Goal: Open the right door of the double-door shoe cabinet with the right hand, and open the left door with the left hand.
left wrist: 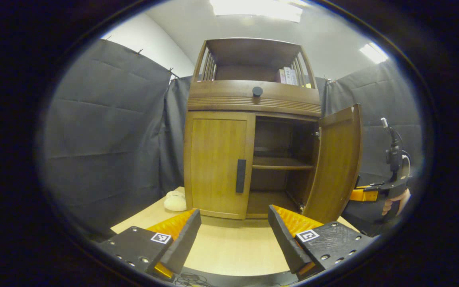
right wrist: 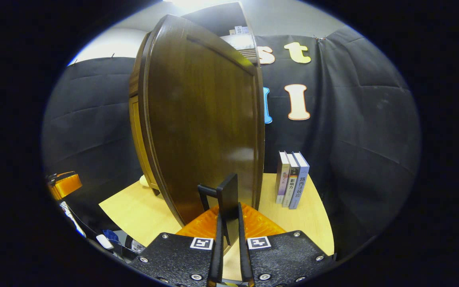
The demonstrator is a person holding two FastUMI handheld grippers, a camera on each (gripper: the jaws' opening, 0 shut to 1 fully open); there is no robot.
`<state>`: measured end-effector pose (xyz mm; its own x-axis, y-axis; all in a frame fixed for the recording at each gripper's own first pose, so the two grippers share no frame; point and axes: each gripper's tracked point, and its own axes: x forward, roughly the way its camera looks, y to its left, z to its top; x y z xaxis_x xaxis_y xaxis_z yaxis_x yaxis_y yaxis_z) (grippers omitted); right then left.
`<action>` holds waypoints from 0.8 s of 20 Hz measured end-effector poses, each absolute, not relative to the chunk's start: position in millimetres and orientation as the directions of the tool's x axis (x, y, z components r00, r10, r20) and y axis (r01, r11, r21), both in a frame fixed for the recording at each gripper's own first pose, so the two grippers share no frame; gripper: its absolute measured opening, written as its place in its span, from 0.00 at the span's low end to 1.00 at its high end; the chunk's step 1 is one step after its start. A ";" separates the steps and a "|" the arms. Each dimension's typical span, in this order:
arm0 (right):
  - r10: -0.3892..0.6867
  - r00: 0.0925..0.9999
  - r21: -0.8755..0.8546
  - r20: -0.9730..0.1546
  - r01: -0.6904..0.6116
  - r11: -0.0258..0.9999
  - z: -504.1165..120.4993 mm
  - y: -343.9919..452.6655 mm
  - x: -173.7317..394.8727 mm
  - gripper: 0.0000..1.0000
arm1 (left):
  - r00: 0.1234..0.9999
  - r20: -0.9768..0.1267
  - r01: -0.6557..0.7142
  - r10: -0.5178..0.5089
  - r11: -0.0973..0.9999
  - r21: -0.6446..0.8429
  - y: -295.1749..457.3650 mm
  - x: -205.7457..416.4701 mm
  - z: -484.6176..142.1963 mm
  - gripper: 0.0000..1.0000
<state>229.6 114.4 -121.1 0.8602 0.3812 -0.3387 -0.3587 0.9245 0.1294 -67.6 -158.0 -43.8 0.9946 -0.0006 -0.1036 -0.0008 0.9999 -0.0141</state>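
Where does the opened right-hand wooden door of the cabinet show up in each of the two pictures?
Left gripper view: the brown wooden right door stands swung open, right of centre, beside the cabinet's open shelves.
Right gripper view: the same door looms in the middle, its black handle clamped between the right gripper fingers.
Shared landmark: the light wooden tabletop under the cabinet.

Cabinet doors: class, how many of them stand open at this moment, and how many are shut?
1 open: the right door, swung outward, its handle clamped by the right gripper. 1 shut: the left door, ahead of the open left gripper.
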 end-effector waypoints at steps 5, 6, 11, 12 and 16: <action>0.409 0.866 0.134 -0.287 -0.386 0.913 -124.6 62.7 241.5 0.13 | 0.995 -0.100 -0.030 0.024 0.998 -0.055 -217.0 -63.9 -62.1 1.00; 0.411 0.866 0.144 -0.284 -0.385 0.912 -124.9 52.7 245.1 0.12 | 0.993 -0.111 -0.035 0.028 0.998 -0.061 -227.3 -63.6 -68.5 1.00; 0.479 0.837 0.120 -0.264 -0.464 0.878 -123.9 56.8 244.2 0.11 | 0.990 -0.134 -0.039 0.034 0.999 -0.037 -260.8 -56.8 -69.0 1.00; 0.481 0.836 0.122 -0.264 -0.466 0.876 -126.9 58.2 242.9 0.11 | 0.990 -0.133 -0.051 0.047 0.998 -0.028 -259.7 -55.8 -66.1 0.97; 0.469 0.836 0.183 -0.286 -0.433 0.883 -135.5 48.7 240.3 0.16 | 0.987 -0.129 -0.098 0.095 0.995 -0.012 -258.1 -59.5 -61.1 1.00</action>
<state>240.3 48.7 -135.5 0.8358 0.4688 -0.2858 -0.4326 0.8828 0.1831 -59.5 -258.1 -61.1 0.9870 0.0955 -0.1294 -0.0978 0.9951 -0.0118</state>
